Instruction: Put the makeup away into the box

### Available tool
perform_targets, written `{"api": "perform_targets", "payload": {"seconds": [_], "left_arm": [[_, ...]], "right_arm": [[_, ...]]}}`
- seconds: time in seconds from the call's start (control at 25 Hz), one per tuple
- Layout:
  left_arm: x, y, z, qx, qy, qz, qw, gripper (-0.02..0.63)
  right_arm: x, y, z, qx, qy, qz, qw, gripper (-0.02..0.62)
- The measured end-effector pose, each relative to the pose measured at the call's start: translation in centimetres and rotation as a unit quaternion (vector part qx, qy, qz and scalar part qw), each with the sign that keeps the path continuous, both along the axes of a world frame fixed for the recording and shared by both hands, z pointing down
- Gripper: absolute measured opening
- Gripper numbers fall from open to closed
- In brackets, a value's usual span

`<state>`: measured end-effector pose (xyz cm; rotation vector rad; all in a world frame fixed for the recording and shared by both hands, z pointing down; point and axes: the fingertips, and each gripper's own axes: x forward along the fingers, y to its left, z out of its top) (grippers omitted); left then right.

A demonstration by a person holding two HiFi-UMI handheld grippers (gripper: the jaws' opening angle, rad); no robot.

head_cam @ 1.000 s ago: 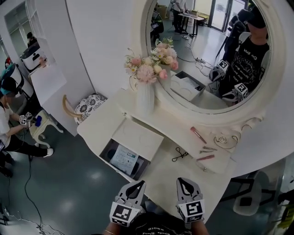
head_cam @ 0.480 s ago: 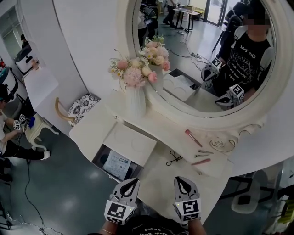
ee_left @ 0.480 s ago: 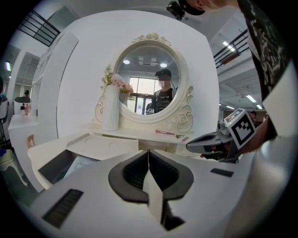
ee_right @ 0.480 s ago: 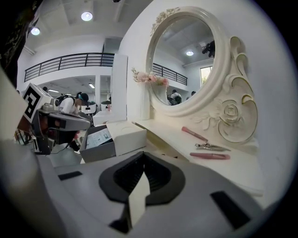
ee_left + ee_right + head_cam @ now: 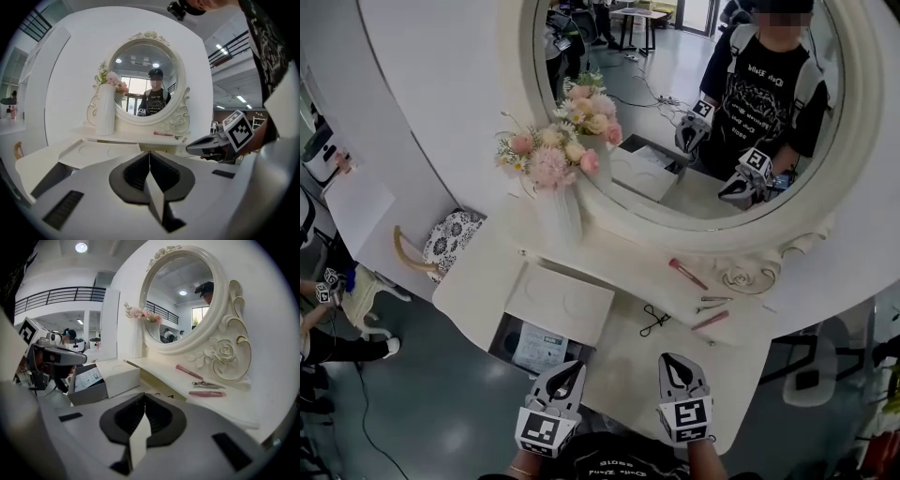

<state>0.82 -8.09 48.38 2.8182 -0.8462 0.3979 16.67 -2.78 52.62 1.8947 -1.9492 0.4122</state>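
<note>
A grey box (image 5: pixel 534 349) stands open at the vanity's front left, its white lid (image 5: pixel 560 302) lying over the far half. On the shelf under the mirror lie a red tube (image 5: pixel 686 273), metal tweezers (image 5: pixel 713 303) and a pink stick (image 5: pixel 710 320). A black eyelash curler (image 5: pixel 653 321) lies on the lower tabletop. My left gripper (image 5: pixel 566 374) hovers shut and empty at the front edge, just right of the box. My right gripper (image 5: pixel 673 365) is also shut and empty, in front of the curler. In the right gripper view the box (image 5: pixel 86 380) is at left and the tube (image 5: pixel 189 372) ahead.
A white vase of pink flowers (image 5: pixel 558 211) stands at the shelf's left, next to the round mirror (image 5: pixel 694 112). A patterned chair (image 5: pixel 445 239) stands left of the vanity (image 5: pixel 628 370). A person sits at the far left on the grey floor.
The head view has swung, so the vanity now sits further left and lower. Both grippers stay shut and empty at the front edge, drifting only slightly.
</note>
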Motion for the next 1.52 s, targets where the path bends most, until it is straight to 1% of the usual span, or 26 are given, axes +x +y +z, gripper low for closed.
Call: {"api": "perform_targets", "payload": {"seconds": [0.28, 0.52, 0.6, 0.64, 0.68, 0.72, 0.84, 0.96, 1.08, 1.16, 1.24, 1.36, 1.52], "left_arm": [[-0.9, -1.2, 0.3, -0.004, -0.001, 0.015, 0.9999, 0.017], [-0.2, -1.8, 0.3, -0.003, 0.0, 0.042, 0.9991, 0.017], [0.0, -1.9, 0.4, -0.002, 0.001, 0.052, 0.9987, 0.017], [0.2, -2.0, 0.3, -0.001, 0.001, 0.056, 0.9984, 0.017], [0.2, -2.1, 0.3, 0.0, 0.0, 0.06, 0.9982, 0.017], [0.3, -2.3, 0.2, 0.001, 0.0, 0.063, 0.998, 0.017], [0.0, -2.7, 0.3, 0.003, -0.003, 0.067, 0.9978, 0.017], [-0.5, -3.0, 0.5, 0.0, -0.007, 0.066, 0.9978, 0.017], [-0.9, -3.3, 1.1, -0.005, -0.013, 0.064, 0.9978, 0.017], [-1.0, -3.2, 1.4, -0.008, -0.017, 0.064, 0.9977, 0.017], [-0.9, -3.2, 1.5, -0.01, -0.018, 0.068, 0.9975, 0.017], [-0.6, -3.3, 1.5, -0.011, -0.02, 0.079, 0.9966, 0.015], [-0.6, -3.4, 1.5, -0.012, -0.024, 0.089, 0.9956, 0.017]], "right_arm": [[0.4, -0.9, 0.6, -0.013, 0.008, 0.028, 0.999, 0.011], [0.9, -1.5, 0.6, -0.013, 0.002, 0.05, 0.999, 0.013], [1.0, -1.8, 0.8, -0.016, -0.001, 0.055, 0.998, 0.028], [1.0, -2.1, 0.9, -0.019, -0.003, 0.055, 0.998, 0.05], [0.9, -2.3, 1.1, -0.023, -0.006, 0.053, 0.998, 0.094], [0.8, -2.6, 1.3, -0.029, -0.01, 0.051, 0.998, 0.123], [0.7, -3.1, 2.4, -0.044, -0.023, 0.053, 0.997, 0.13], [1.0, -3.7, 2.9, -0.05, -0.037, 0.067, 0.996, 0.143], [1.3, -4.6, 3.3, -0.055, -0.062, 0.085, 0.993, 0.146], [1.5, -5.0, 3.5, -0.06, -0.066, 0.093, 0.992, 0.147], [1.7, -5.4, 3.7, -0.065, -0.067, 0.098, 0.991, 0.154], [1.9, -6.0, 4.0, -0.07, -0.09, 0.11, 0.987, 0.177], [2.6, -6.6, 4.7, -0.082, -0.094, 0.143, 0.982, 0.183]]}}
